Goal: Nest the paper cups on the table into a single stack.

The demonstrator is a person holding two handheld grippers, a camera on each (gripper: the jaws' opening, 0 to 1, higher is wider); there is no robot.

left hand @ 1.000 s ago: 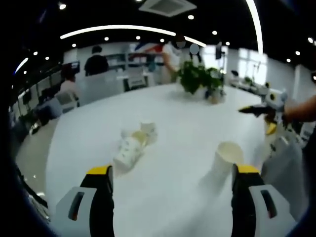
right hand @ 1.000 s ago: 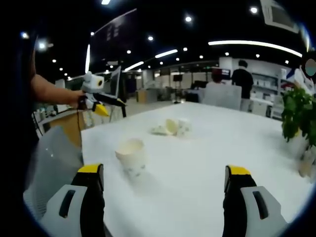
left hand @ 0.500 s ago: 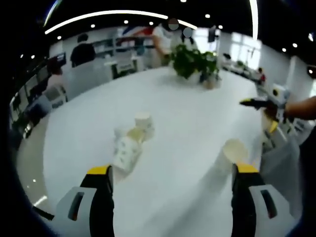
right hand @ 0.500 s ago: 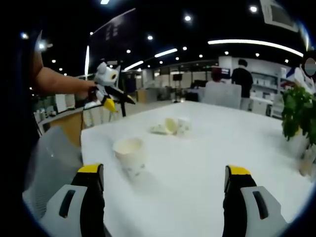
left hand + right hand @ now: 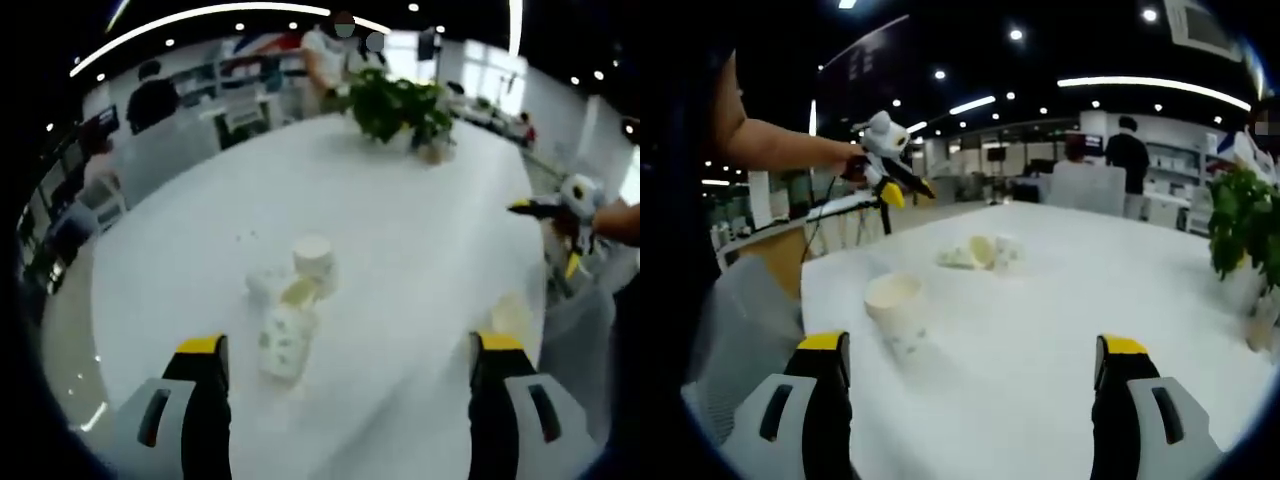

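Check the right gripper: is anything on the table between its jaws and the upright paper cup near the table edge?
Nothing visible is. In the right gripper view, the upright paper cup stands just ahead of the right gripper, toward its left jaw, with bare white table between them. The tipped cups lie farther back, beyond it.

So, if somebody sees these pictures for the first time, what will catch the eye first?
Probably the cluster of paper cups in the middle of the white table, some lying on their sides, one upside down. Next, the single upright cup near the table's edge, ahead of the open right claw. A green plant stands at the far end.
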